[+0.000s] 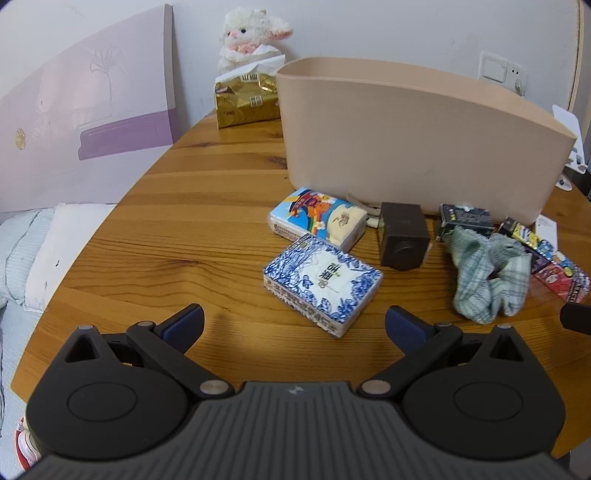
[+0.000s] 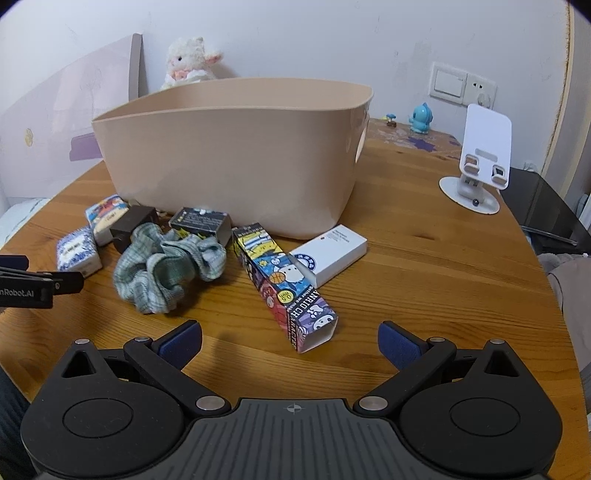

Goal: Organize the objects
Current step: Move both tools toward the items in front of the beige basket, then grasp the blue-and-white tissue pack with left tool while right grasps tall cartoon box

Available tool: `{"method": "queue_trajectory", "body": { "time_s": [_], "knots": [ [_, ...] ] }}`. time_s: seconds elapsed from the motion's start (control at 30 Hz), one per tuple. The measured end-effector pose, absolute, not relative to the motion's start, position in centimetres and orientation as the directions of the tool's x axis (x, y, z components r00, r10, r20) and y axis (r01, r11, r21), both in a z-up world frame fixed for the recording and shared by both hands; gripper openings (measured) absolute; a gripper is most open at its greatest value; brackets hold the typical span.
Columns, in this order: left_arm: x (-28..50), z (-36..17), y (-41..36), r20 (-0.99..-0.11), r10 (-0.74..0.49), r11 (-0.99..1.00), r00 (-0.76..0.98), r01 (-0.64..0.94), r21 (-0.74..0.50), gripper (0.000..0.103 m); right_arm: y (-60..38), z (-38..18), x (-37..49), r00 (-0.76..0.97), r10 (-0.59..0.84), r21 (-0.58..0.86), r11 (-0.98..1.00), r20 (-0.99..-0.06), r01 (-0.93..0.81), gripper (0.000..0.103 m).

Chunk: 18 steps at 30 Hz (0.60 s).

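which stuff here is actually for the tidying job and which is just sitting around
For the job: beige bin, blue tissue pack, rainbow tissue pack, brown box, black box, cloth, cartoon box, white box.

Just lying about: plush lamb, gold pack, phone stand, blue figurine.

Left gripper [image 1: 294, 325] jaws wide apart, nothing between them, above wooden table [image 1: 192, 206]. Blue-white tissue pack [image 1: 322, 283] just ahead; cartoon tissue pack [image 1: 317, 216] behind it; beige bin [image 1: 413, 140] beyond.
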<state>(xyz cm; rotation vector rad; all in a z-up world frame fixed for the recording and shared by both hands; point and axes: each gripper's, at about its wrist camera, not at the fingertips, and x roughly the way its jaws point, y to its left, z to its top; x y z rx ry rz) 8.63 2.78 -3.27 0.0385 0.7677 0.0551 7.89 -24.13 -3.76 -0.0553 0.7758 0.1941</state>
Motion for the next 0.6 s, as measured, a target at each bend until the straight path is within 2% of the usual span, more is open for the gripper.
{"method": "queue_trajectory", "body": {
  "time_s": [0.27,0.43,0.53,0.6],
  "knots": [
    [9.9,-3.9,3.4,-0.686,0.044,0.998,0.726,-0.008,0.055,0.103,-24.2,-4.8,9.4,0.687,0.158,0.026,0.98,-0.71,-0.198,0.093],
    [11.2,-4.2,3.4,-0.679,0.025,0.998,0.734,0.02,0.059,0.103,-23.8,-4.8,10.4,0.696,0.168,0.009,0.974,-0.698,-0.226,0.083],
    [11.7,-4.3,3.4,-0.68,0.005,0.998,0.733,0.041,0.052,0.103,-23.3,-4.5,10.9,0.683,0.194,0.009,0.964,-0.704,-0.265,0.07],
    [12.0,-4.3,3.5,-0.688,-0.014,0.998,0.726,0.052,0.034,0.102,-22.8,-4.2,11.1,0.666,0.22,0.014,0.954,-0.713,-0.3,0.054]
  ]
}}
